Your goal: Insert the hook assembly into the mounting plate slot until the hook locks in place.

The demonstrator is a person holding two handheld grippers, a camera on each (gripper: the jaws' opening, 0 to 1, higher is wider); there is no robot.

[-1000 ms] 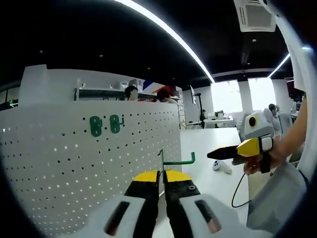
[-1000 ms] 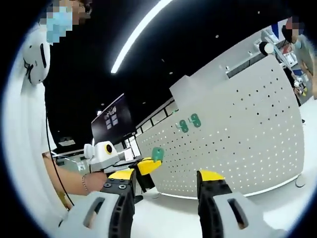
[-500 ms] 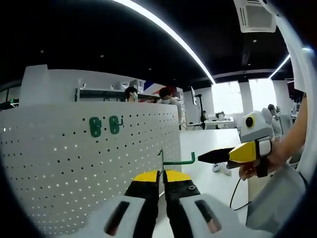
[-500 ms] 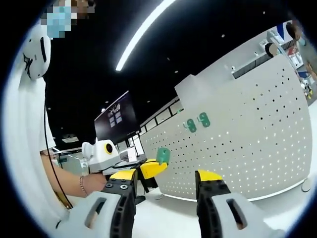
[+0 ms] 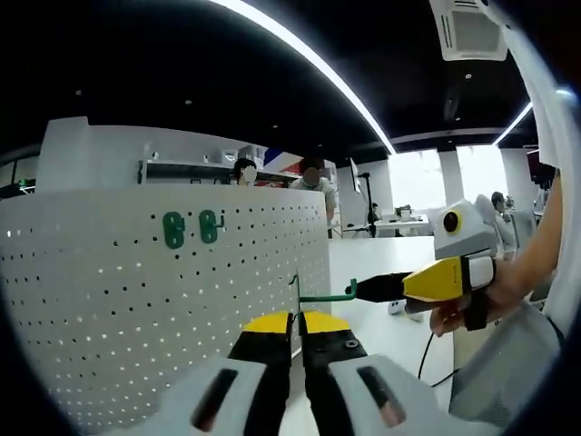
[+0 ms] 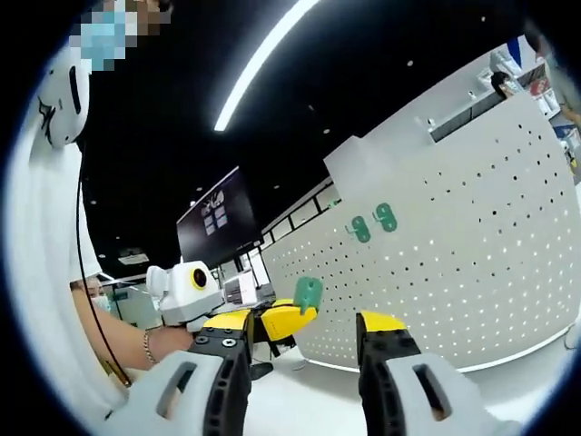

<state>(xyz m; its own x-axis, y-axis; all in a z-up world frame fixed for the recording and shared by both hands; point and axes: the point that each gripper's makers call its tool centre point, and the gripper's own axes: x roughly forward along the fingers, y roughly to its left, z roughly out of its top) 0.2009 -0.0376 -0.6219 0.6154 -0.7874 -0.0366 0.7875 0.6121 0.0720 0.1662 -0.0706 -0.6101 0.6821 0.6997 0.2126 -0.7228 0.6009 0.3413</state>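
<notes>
Two hand-held grippers: left [image 5: 296, 320] clamps green hook [image 5: 322, 295], base hidden; right [image 6: 304, 329] jaws wide, tip touching hook end beside pegboard [image 5: 154, 300].

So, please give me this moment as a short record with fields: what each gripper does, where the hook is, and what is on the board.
left gripper: shut on the green hook, which it holds in front of the board
right gripper: open, holding nothing; its tip comes close to the hook's free end
pegboard: white, upright, full of holes
two green hooks: already mounted side by side high on the pegboard
</notes>
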